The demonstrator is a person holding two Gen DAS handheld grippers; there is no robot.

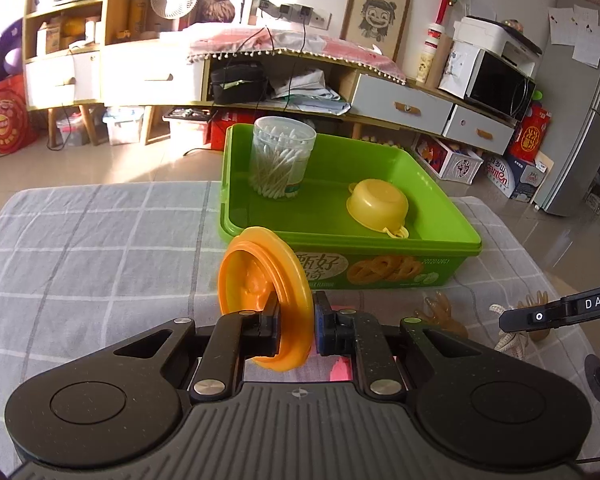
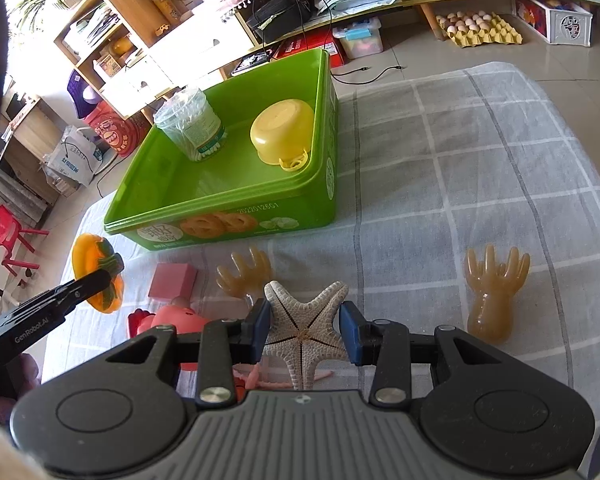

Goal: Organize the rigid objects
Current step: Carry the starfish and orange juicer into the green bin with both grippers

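While we pinch the orange lid [image 1: 266, 298] by its thin rim, the left gripper [image 1: 296, 330] has its fingers nearly closed on it, ahead of which sits the green cookie tin [image 1: 440, 256]. That edge hold looks weak: we judge the lid may swivel or slip if it clips the tin wall. The right gripper [image 2: 303, 334] has its fingers half spread, flanking the starfish [image 2: 305, 330]; we cannot tell whether they touch it. Closing on its arms may skid it away.
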